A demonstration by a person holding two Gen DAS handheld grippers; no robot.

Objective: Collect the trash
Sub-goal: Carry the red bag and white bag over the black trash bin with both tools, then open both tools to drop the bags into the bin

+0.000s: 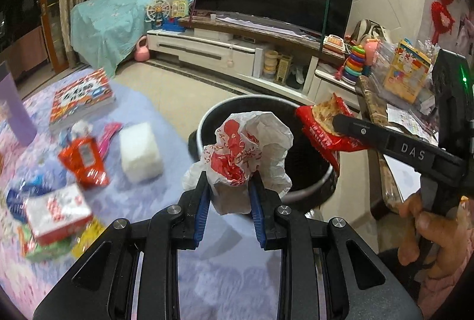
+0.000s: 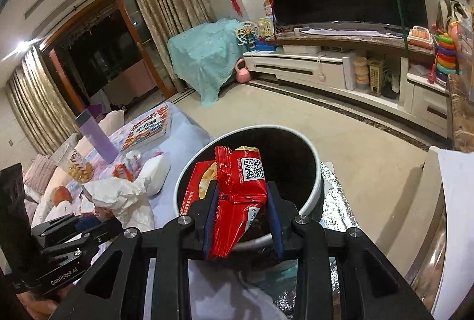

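My left gripper (image 1: 229, 186) is shut on a crumpled white bag with red print (image 1: 246, 151), held just at the near rim of the round black trash bin (image 1: 207, 118). My right gripper (image 2: 243, 201) is shut on a red snack wrapper (image 2: 240, 189) and holds it over the bin's opening (image 2: 311, 181). In the left wrist view the right gripper (image 1: 328, 127) comes in from the right with the wrapper (image 1: 323, 130) above the bin's far rim. In the right wrist view the left gripper (image 2: 97, 222) and its white bag (image 2: 118, 192) are at lower left.
The lilac-covered table (image 1: 177, 148) holds more litter: a red packet (image 1: 84, 160), a white foam block (image 1: 140, 154), a red-and-white box (image 1: 57, 213), a book (image 1: 81, 98), a purple bottle (image 2: 94, 136). A TV stand (image 1: 225, 50) stands behind; a cluttered marble counter (image 1: 376, 101) is at right.
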